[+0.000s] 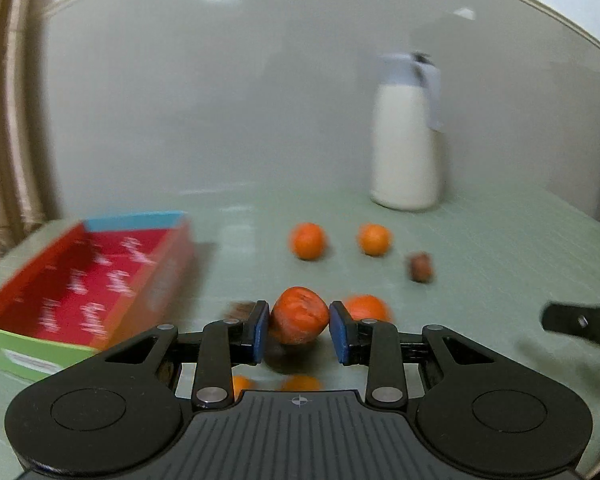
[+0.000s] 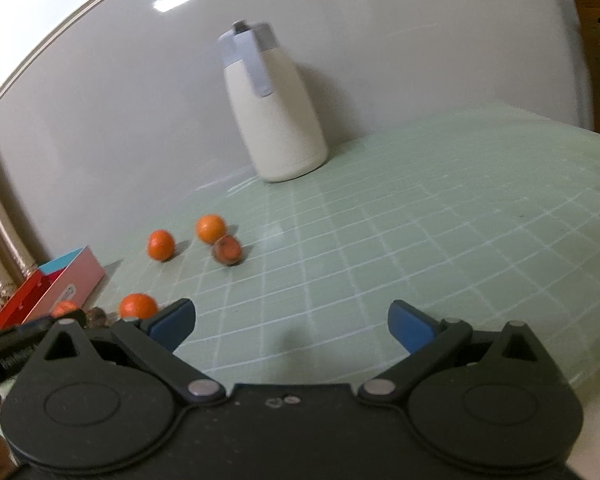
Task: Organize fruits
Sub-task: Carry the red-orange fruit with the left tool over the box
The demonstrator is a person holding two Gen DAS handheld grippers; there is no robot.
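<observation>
Left tongs (image 1: 299, 326): closed on a wrinkled orange fruit (image 1: 299, 315), both blue pads pressing its sides; the fruit hangs clear of the worktop (image 1: 480, 240) with its shadow below.
Right tongs (image 2: 291, 322): spread wide, nothing between the blue pads; bare green gridded worktop lies beneath.
Box (image 1: 80, 280): open, red inside, with a blue far wall and a green near wall; it sits at the left of the worktop, just beside the left tongs.
Loose fruit, left view: two oranges (image 1: 307, 241) (image 1: 374, 239) side by side toward the back, a brown fruit (image 1: 421, 267) to their right, another orange (image 1: 366, 307) just behind the right pad, and two more partly hidden under the tongs' body.
Loose fruit, right view: the same back pair and the brown fruit (image 2: 227, 250) form a close cluster, the brown one touching or nearly touching one orange (image 2: 211, 229).
Seen only in left view: the box interior and the gripped fruit's creased skin.
Seen only in right view: the wide bare stretch of worktop to the right, running to its near right edge.
Jug (image 2: 274, 108): cream with a grey lid and handle, upright against the back wall.
Open room: centre and right of the worktop are unoccupied; the left side is crowded by box and fruit.
</observation>
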